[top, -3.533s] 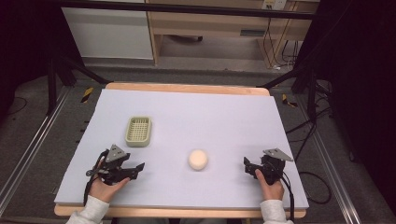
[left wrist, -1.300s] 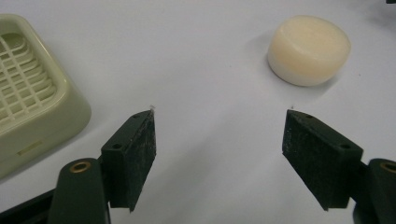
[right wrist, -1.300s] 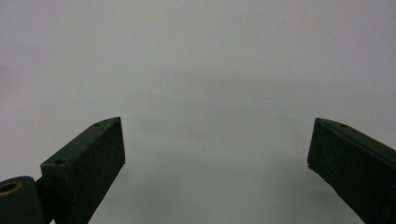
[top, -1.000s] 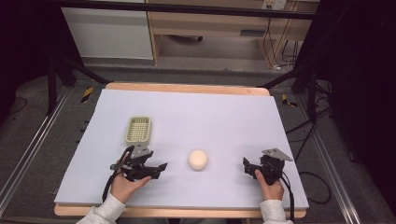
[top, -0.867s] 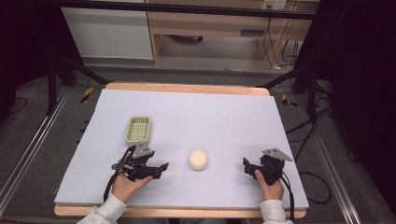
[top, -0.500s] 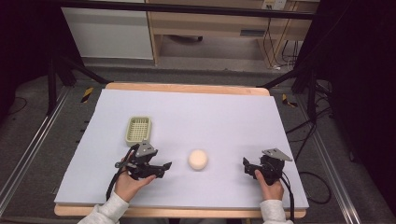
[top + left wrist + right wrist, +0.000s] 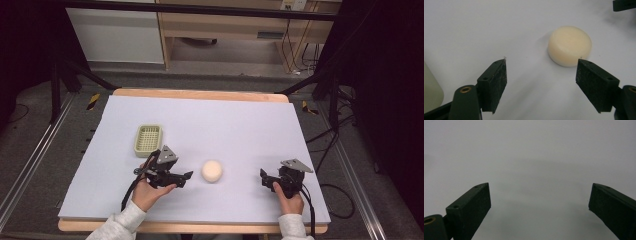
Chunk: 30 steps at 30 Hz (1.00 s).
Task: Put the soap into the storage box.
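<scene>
Cream puck (image 7: 212,171) on white mat (image 7: 240,125), mid-front. Left gripper (image 7: 186,176) jaws spread, puck just ahead, offset toward one jaw. Right gripper (image 7: 263,177) spread, empty, farther off.

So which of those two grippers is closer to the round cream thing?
The left gripper: its open jaws sit just beside the cream puck, while the right gripper sits farther off.
</scene>
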### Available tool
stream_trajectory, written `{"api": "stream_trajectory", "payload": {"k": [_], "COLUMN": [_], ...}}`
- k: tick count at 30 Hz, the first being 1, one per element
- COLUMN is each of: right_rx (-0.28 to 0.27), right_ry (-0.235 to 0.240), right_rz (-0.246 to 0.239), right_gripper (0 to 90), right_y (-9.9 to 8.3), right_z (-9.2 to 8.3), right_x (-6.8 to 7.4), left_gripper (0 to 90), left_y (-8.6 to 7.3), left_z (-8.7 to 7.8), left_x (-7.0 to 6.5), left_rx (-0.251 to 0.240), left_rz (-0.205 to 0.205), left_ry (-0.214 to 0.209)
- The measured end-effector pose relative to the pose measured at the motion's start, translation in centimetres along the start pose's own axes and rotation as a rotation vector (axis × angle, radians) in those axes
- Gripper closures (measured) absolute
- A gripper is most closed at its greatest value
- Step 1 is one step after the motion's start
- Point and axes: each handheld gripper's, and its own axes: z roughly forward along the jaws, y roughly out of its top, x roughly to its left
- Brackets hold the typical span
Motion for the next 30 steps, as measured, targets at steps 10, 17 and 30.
{"api": "stream_trajectory", "payload": {"k": [10, 17, 30], "right_rx": [-0.003, 0.002, 0.0], "right_ry": [-0.001, 0.0, 0.0], "right_rz": [-0.003, -0.004, -0.004], "right_gripper": [4.5, 4.5, 4.5], "right_y": [0.0, 0.0, 0.0], "right_z": [0.0, 0.0, 0.0], "right_x": [0.0, 0.0, 0.0], "left_gripper": [24.4, 24.4, 24.3], "left_y": [1.1, 1.8, 3.0], "left_z": [0.6, 1.0, 2.4], "left_x": [-0.4, -0.5, -2.1], "left_rx": [-0.002, -0.002, 0.026], "left_rz": [0.0, 0.002, 0.038], "left_ry": [-0.012, -0.018, -0.038]}}
